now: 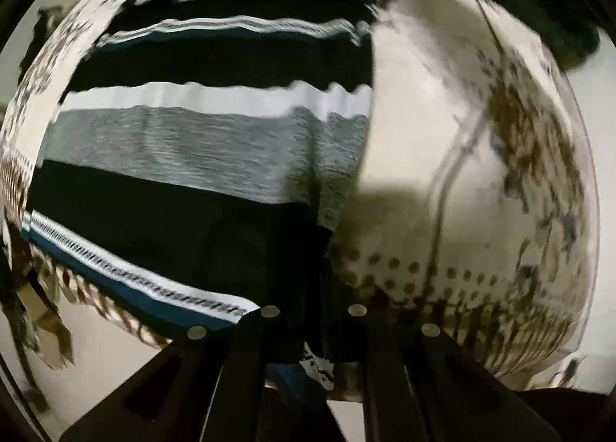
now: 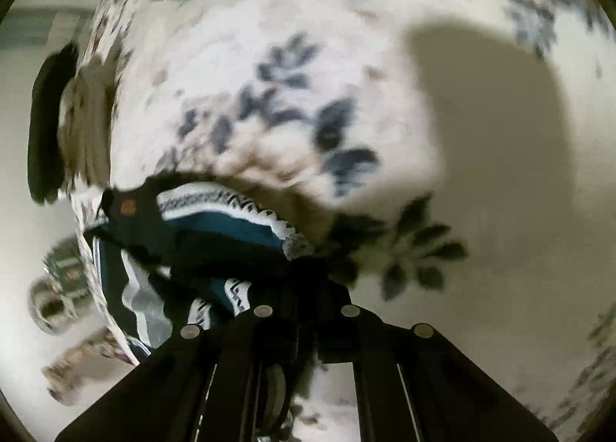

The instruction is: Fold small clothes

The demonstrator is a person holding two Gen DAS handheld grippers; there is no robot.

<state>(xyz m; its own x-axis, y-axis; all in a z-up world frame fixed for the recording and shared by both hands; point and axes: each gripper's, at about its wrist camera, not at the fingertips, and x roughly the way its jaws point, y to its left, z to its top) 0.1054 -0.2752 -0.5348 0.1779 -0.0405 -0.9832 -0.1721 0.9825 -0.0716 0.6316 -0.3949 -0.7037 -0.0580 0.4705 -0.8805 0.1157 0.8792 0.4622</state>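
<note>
Left wrist view: striped garment (image 1: 200,157) lies on the patterned cloth surface (image 1: 442,141), filling the left and far part; bare cloth to its right. Right wrist view: garment bunched at near left, just ahead of the right gripper (image 2: 308,268); a blurred dark item (image 2: 46,126), probably clothing, at far left edge.

That knit garment (image 1: 200,149) has black, white, heather-grey and teal stripes plus a zigzag band, lying on a cream cloth (image 2: 269,37) with blue-grey flowers and brown dots.
</note>
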